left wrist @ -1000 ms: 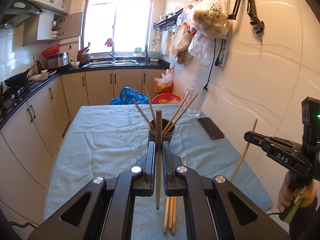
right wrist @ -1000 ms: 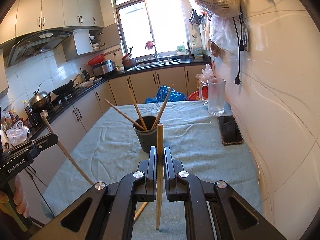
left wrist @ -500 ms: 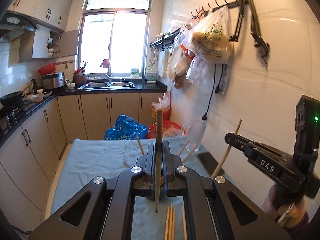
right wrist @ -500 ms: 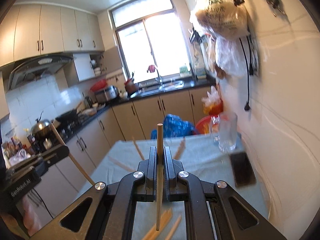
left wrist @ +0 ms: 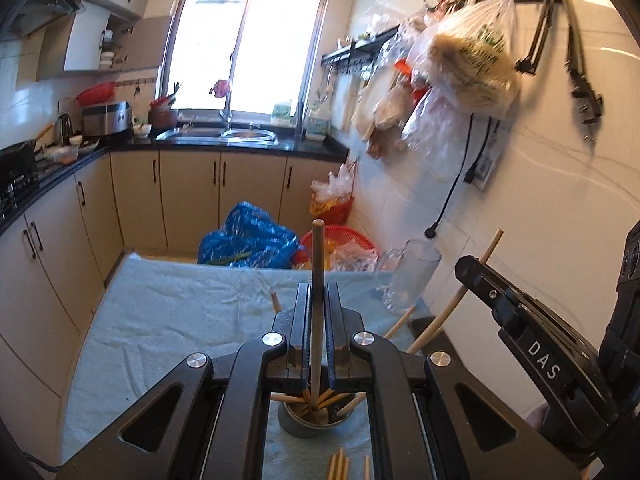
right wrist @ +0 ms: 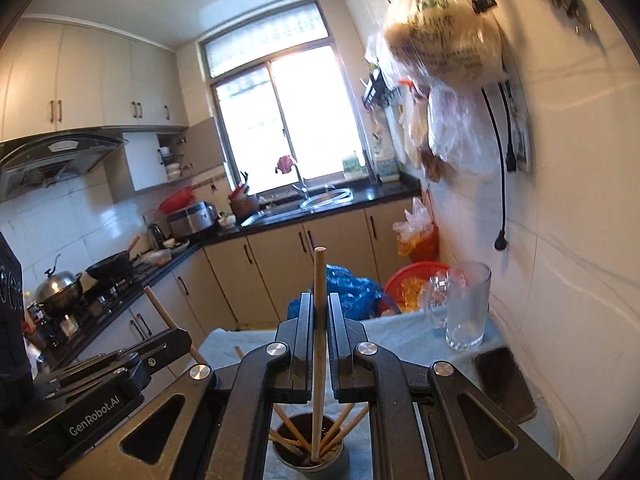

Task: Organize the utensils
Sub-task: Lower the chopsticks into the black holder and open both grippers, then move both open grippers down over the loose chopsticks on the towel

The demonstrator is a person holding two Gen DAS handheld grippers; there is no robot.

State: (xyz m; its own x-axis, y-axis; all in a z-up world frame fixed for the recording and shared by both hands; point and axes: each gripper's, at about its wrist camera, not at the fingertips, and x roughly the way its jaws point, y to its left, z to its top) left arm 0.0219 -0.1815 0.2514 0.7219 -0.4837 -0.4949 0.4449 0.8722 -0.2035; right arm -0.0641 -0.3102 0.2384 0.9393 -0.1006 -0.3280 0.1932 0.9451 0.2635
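A: How is the left gripper [left wrist: 318, 300] being held?
B: Its jaws are being kept closed on a slim pale wooden chopstick [left wrist: 317, 280], which is being gripped upright. The stick's lower tip is being held over the mouth of the dark round utensil cup [left wrist: 308, 420]; whether it touches the sticks inside cannot be told.

A: And the right gripper [right wrist: 318, 312]?
B: It is being kept closed in the same way on a second light wooden chopstick [right wrist: 319, 320], whose lower end is being shown inside the same cup [right wrist: 310, 456], among several chopsticks leaning against the rim.

A: What is being left nearest the cameras?
B: Loose chopsticks [left wrist: 340, 464] are being left flat on the pale blue towel-covered table [left wrist: 160, 320], just in front of the cup.

A: Farther off?
B: A clear glass mug [right wrist: 466, 308] and a flat black phone [right wrist: 504, 380] are being shown near the wall, with a blue plastic bag [left wrist: 248, 240] beyond the table.
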